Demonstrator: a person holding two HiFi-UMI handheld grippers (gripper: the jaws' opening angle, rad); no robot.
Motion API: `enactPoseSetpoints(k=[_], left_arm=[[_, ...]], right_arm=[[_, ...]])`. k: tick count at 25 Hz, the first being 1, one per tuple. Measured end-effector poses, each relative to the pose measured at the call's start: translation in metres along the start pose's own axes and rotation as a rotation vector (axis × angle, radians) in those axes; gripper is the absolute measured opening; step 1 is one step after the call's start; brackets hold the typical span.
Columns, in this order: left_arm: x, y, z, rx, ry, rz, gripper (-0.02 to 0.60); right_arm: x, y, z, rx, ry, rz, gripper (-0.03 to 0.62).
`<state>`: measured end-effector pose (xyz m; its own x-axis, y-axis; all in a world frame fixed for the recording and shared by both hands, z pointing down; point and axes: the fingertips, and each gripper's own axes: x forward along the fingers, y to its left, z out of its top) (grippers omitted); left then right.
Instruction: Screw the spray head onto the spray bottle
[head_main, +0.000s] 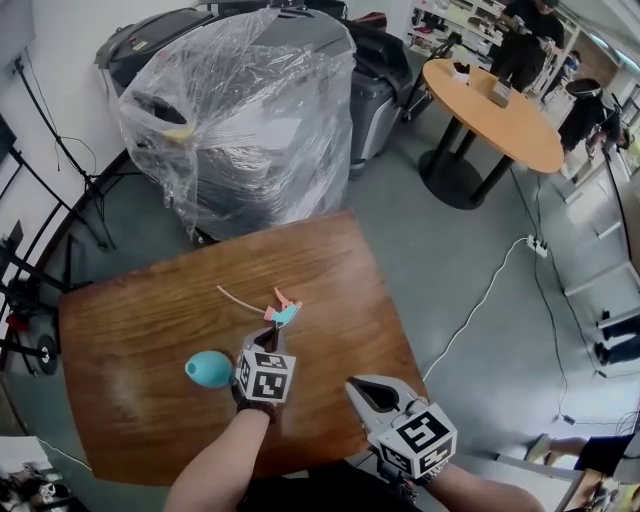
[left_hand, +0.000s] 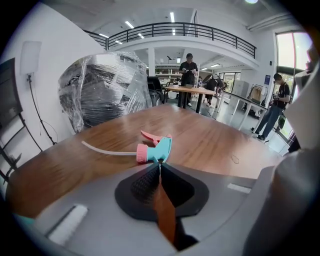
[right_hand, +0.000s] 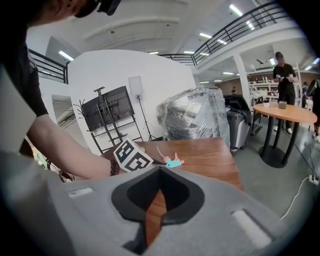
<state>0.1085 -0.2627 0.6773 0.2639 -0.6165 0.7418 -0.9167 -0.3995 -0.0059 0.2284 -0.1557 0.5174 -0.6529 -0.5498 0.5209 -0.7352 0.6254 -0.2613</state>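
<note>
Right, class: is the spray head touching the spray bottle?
Apart. The head view shows it: the spray head lies further up the table, with bare wood between it and the spray bottle.

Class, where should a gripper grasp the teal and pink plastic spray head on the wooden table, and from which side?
Probably the teal body, from the person's side: the spray head lies flat, tube trailing left, leaving the pink collar free.
</note>
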Motion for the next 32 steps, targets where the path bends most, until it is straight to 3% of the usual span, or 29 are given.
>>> enactPoseSetpoints(k=[5,10,13,21,22,23,26,32], left_arm=[[-0.010,-0.003,0.005,0.002,-0.019,-0.024,0.023],[-0.028,-0.019,0.014,-0.007,-0.044,-0.098,0.021],[-0.047,-0.030,0.025,-0.012,-0.057,-0.159,0.021],[-0.111,-0.048,0.058,-0.081,-0.110,-0.356,0.021],[-0.119,-0.049,0.061,-0.093,-0.116,-0.378,0.021],[-0.127,-0.049,0.064,-0.105,-0.122,-0.400,0.021],[-0.149,-0.047,0.070,-0.133,-0.134,-0.461,0.021],[-0.189,-0.038,0.079,-0.152,-0.139,-0.582,0.021]], right_arm=[[0.003,0.003,0.004,-0.009,-0.013,0.011,-0.009],[0.010,0.009,0.008,-0.030,-0.022,0.041,-0.009],[0.013,0.012,0.013,-0.100,-0.016,0.046,-0.009],[0.011,0.024,0.049,-0.437,-0.050,-0.006,-0.008],[0.010,0.027,0.054,-0.474,-0.052,-0.010,0.059],[0.009,0.031,0.060,-0.512,-0.047,-0.017,0.078],[0.006,0.046,0.072,-0.651,-0.038,-0.046,0.080],[0.014,0.091,0.076,-1.114,0.007,-0.077,0.149]])
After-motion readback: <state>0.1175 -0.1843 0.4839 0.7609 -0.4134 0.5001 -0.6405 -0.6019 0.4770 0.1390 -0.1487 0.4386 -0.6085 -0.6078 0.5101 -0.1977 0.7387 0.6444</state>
